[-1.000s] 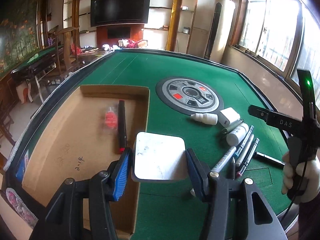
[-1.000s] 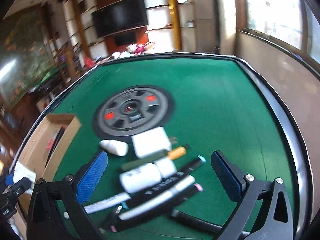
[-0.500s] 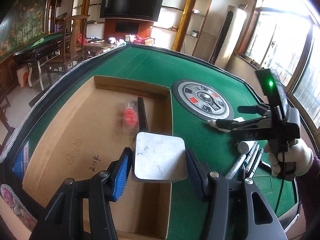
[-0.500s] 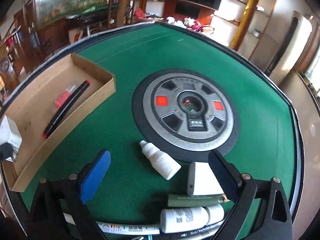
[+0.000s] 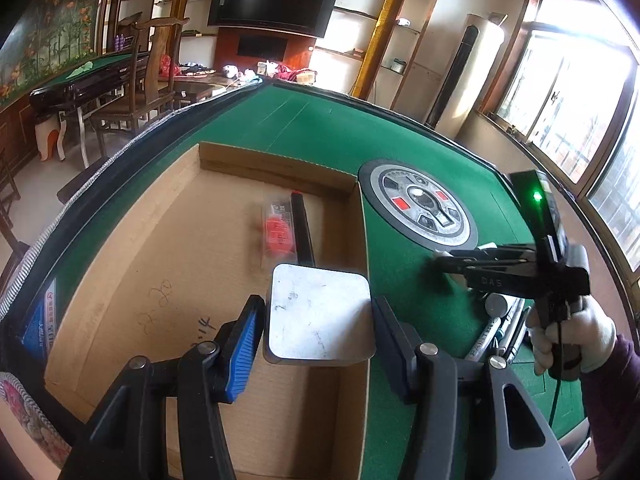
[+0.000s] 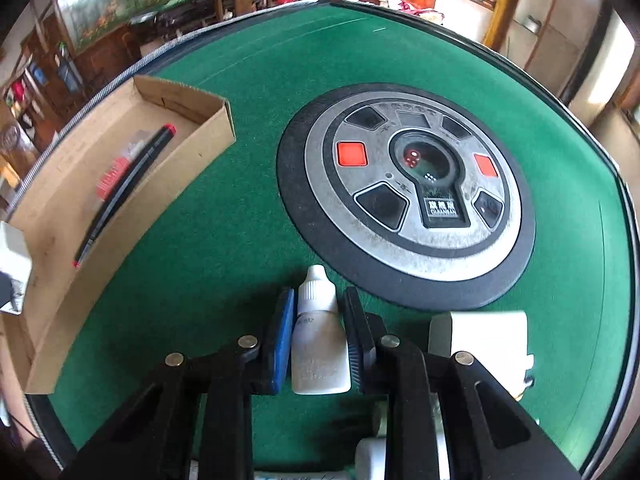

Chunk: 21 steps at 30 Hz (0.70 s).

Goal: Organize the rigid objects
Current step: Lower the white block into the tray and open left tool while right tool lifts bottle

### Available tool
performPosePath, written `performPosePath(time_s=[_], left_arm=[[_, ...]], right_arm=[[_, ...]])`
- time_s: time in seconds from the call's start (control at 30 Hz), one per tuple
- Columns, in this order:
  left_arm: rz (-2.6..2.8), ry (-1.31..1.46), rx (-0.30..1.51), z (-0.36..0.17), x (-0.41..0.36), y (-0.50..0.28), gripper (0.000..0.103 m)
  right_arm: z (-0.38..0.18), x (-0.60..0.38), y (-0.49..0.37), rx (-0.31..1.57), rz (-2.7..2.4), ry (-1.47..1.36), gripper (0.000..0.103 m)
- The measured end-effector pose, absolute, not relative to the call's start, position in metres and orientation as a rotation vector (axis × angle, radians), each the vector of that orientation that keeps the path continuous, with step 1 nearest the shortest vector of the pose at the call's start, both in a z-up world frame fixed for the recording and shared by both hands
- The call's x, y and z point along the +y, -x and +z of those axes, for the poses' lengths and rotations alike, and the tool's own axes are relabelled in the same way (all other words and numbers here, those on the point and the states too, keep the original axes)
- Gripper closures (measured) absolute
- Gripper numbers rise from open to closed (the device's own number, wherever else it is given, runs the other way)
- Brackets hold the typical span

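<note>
My left gripper [image 5: 318, 320] is shut on a white square box [image 5: 318, 314] and holds it above the right part of the cardboard tray [image 5: 160, 264]. The tray holds a black marker [image 5: 303, 232] and a red packet [image 5: 276, 232]. In the right wrist view my right gripper [image 6: 318, 320] is closed around a small white dropper bottle [image 6: 318, 340] lying on the green felt. The tray [image 6: 60, 208] with the marker [image 6: 128, 188] lies to its left. The right gripper also shows in the left wrist view [image 5: 452, 258].
A round grey control panel [image 6: 408, 188] sits mid-table. A white block [image 6: 480, 332] lies just right of the right gripper. Several markers and a white tube [image 5: 496, 320] lie near the table's front right edge. The table's raised black rim [image 5: 120, 160] runs along the left.
My left gripper carried the white box leftward over the tray. My right gripper moved down from above the markers to the dropper bottle and closed around it.
</note>
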<state>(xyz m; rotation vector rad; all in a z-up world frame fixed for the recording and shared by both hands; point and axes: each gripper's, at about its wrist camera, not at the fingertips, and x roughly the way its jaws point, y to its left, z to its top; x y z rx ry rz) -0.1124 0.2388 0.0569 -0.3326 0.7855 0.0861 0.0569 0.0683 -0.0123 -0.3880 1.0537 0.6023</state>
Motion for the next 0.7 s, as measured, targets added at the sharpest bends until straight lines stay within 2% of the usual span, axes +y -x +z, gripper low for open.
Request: performPosePath(time_s=[0.07, 0.1, 0.13, 0.27, 0.4, 0.43, 0.5, 0.53, 0.57, 0.7], left_arm=[[0.095, 0.339, 0.783, 0.060, 0.247, 0.110, 0.046], [0.102, 0.340, 0.782, 0.061, 0.253, 0.108, 0.046], [0.109, 0.340, 0.783, 0.062, 0.259, 0.106, 0.046], [0.145, 0.325, 0.804, 0.061, 0.282, 0.081, 0.046], [0.158, 0.370, 0.832, 0.051, 0.302, 0.070, 0.046], [0.160, 0.371, 0.832, 0.050, 0.305, 0.070, 0.046], [0.165, 0.360, 0.828, 0.048, 0.309, 0.071, 0.046], [0.168, 0.354, 0.831, 0.046, 0.312, 0.069, 0.046], [0.170, 0.352, 0.836, 0.045, 0.313, 0.067, 0.046], [0.183, 0.327, 0.888, 0.034, 0.317, 0.042, 0.046]], right_arm=[[-0.001, 0.062, -0.053, 1.045, 0.620, 0.314, 0.080], [0.004, 0.060, -0.052, 1.041, 0.631, 0.283, 0.088], [0.010, 0.058, -0.050, 1.038, 0.646, 0.248, 0.103], [0.034, 0.067, -0.045, 1.031, 0.716, 0.137, 0.102], [0.037, 0.088, -0.043, 1.020, 0.712, 0.181, 0.102], [0.034, 0.089, -0.043, 1.047, 0.711, 0.185, 0.096], [0.029, 0.085, -0.042, 1.081, 0.664, 0.201, 0.074], [0.025, 0.081, -0.038, 1.084, 0.630, 0.210, 0.058], [0.023, 0.077, -0.033, 1.079, 0.596, 0.221, 0.055], [0.011, 0.068, -0.015, 1.091, 0.535, 0.244, 0.055]])
